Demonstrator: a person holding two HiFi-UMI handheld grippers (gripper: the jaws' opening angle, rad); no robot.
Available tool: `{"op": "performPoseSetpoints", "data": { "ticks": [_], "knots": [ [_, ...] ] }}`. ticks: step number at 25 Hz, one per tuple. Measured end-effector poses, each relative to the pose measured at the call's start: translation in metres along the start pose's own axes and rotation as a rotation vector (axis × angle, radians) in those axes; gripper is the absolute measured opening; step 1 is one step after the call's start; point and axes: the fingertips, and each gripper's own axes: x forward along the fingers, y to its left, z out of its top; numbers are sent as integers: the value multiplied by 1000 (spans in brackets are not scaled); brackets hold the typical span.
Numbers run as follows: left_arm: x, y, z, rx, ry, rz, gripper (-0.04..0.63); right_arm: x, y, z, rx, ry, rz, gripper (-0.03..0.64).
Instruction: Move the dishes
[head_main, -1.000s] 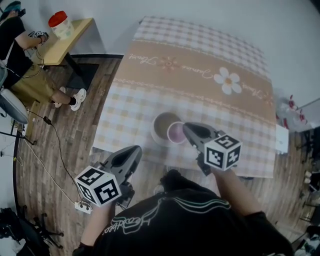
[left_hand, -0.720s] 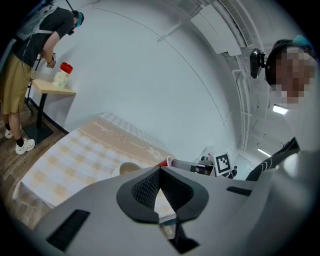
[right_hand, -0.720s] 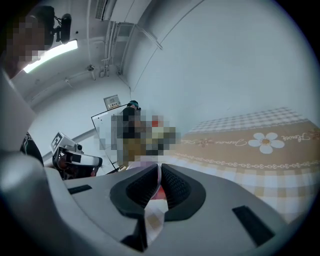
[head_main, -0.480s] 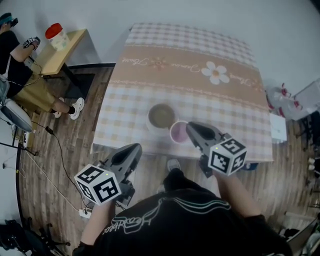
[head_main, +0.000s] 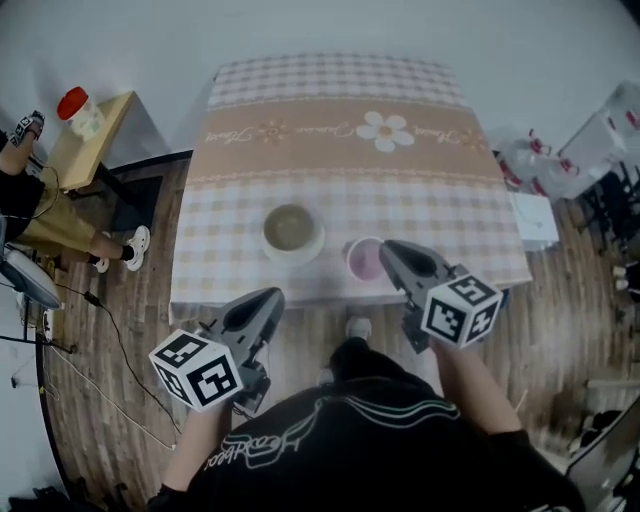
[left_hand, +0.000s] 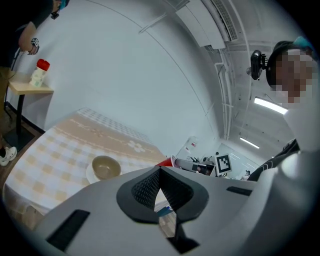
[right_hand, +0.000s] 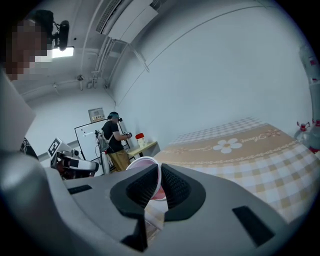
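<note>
An olive-brown bowl (head_main: 291, 228) sits on a white saucer (head_main: 313, 246) on the checked tablecloth (head_main: 330, 130); it also shows in the left gripper view (left_hand: 105, 166). A small pink bowl (head_main: 362, 260) hangs near the table's front edge, to the right of the saucer. My right gripper (head_main: 388, 254) is shut on its rim, and the pink bowl (right_hand: 145, 170) is pinched between the pads in the right gripper view. My left gripper (head_main: 264, 303) hovers off the table's front edge, shut with nothing in it (left_hand: 160, 181).
A wooden side table (head_main: 85, 145) with a red-lidded jar (head_main: 78, 108) stands at the far left, beside a seated person (head_main: 25, 195). Cables (head_main: 110, 300) run over the wooden floor. Plastic bags (head_main: 545, 165) and a white box (head_main: 531, 220) lie right of the table.
The pink bowl, held by my right gripper, has moved right, away from the brown bowl and saucer. The head view has shifted. The left gripper has stayed put.
</note>
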Motion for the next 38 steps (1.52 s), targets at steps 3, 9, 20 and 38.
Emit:
{"op": "performPoseSetpoints", "data": {
  "ticks": [3, 9, 20, 38],
  "knots": [
    [10, -9, 0, 15, 21, -32, -6, -19, -14, 0, 17, -22, -50, 34],
    [37, -24, -1, 21, 45, -76, -6, -49, -43, 4, 29, -51, -122, 34],
    [96, -34, 19, 44, 81, -138, -6, -92, -123, 10, 87, -61, -290, 34],
    [191, -15, 1, -17, 199, -117, -6, -51, -218, -27, 158, 124, -274, 34]
  ]
}}
